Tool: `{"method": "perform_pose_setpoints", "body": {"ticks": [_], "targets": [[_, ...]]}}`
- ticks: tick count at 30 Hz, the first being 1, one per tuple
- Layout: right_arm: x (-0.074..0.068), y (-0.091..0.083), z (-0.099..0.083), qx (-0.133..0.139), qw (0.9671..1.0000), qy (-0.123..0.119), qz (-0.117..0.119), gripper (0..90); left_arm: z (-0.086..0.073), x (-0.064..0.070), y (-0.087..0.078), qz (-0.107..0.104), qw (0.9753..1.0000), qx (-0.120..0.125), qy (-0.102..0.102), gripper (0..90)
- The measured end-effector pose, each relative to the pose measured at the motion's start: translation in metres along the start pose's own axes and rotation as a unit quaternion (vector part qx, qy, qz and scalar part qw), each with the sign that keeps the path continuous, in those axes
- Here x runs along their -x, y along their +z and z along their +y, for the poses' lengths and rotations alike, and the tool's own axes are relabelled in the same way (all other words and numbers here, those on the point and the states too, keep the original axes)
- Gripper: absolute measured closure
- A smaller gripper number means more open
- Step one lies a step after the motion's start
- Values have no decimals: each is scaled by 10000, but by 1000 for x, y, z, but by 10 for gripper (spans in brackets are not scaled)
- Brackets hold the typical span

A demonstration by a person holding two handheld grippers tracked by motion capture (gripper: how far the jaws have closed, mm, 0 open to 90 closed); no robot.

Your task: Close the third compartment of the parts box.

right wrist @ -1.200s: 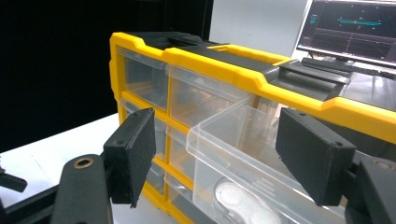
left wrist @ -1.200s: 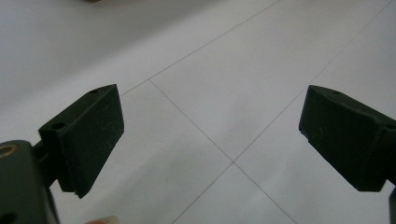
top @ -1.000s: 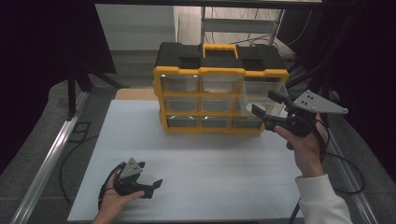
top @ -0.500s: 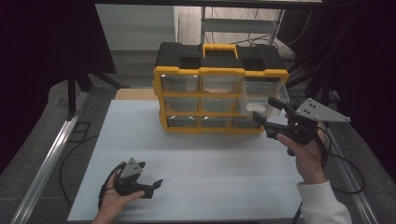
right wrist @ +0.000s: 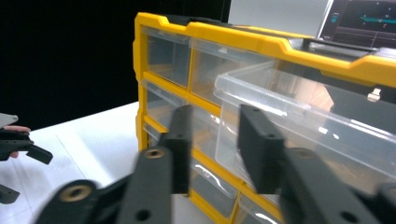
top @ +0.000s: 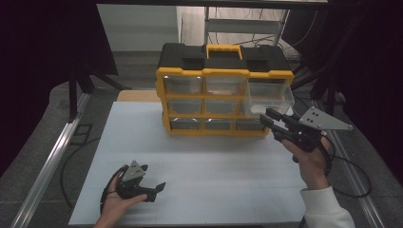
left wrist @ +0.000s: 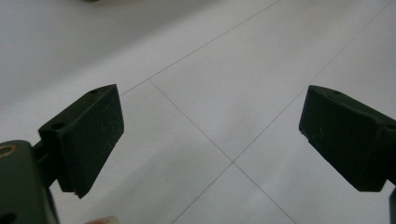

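A: Right gripper (top: 267, 118) — state?

B: Jaws part-open, a narrow gap between them, nothing clamped. It was held just in front of the pulled-out drawer (top: 267, 97), jaws aimed at its front wall. I judged it was lined up to push that drawer back in or take its lip; which one, I couldn't tell.

A: Left gripper (top: 159, 190)?

B: Jaws wide apart, empty, resting low on the counter (top: 209, 161) at the near left corner, well apart from the organizer (top: 223, 76). Parked out of the way, I'd say.

A: The drawer's place?

B: Top row, right end of the organizer, standing out past the yellow frame toward the person. Looked empty.

A: Counts?

B: Two grippers. One organizer, one handle (top: 223, 50) on top. Nine drawers, three rows of three: one out, eight flush.
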State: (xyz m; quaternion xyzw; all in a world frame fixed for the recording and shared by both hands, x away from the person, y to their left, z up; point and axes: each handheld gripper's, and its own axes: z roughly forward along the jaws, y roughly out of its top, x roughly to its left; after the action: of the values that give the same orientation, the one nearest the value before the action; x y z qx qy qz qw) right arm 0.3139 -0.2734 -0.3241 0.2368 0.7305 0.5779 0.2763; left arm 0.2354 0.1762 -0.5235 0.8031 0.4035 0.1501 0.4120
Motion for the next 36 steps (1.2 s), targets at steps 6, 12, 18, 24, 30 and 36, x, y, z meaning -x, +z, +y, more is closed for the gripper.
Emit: {"method": "perform_pose_setpoints", "body": {"ticks": [6, 12, 18, 24, 30, 36], "targets": [[6, 5, -8, -199, 9998, 55, -16, 898, 0, 0, 0, -5, 10000, 0, -7, 70], [11, 11, -17, -332, 9993, 121, -142, 900, 0, 0, 0, -4, 10000, 0, -7, 70], [16, 16, -19, -359, 9990, 137, -225, 899, 0, -1, 0, -2, 10000, 3, -17, 70], [20, 21, -20, -378, 9985, 202, -336, 899, 0, -1, 0, 1, 10000, 11, -19, 70], [23, 24, -19, -353, 9985, 240, -352, 900, 0, -1, -1, 3, 10000, 11, -19, 70], [22, 27, -18, -358, 9984, 225, -386, 900, 0, -1, 0, 2, 10000, 5, -12, 70]]}}
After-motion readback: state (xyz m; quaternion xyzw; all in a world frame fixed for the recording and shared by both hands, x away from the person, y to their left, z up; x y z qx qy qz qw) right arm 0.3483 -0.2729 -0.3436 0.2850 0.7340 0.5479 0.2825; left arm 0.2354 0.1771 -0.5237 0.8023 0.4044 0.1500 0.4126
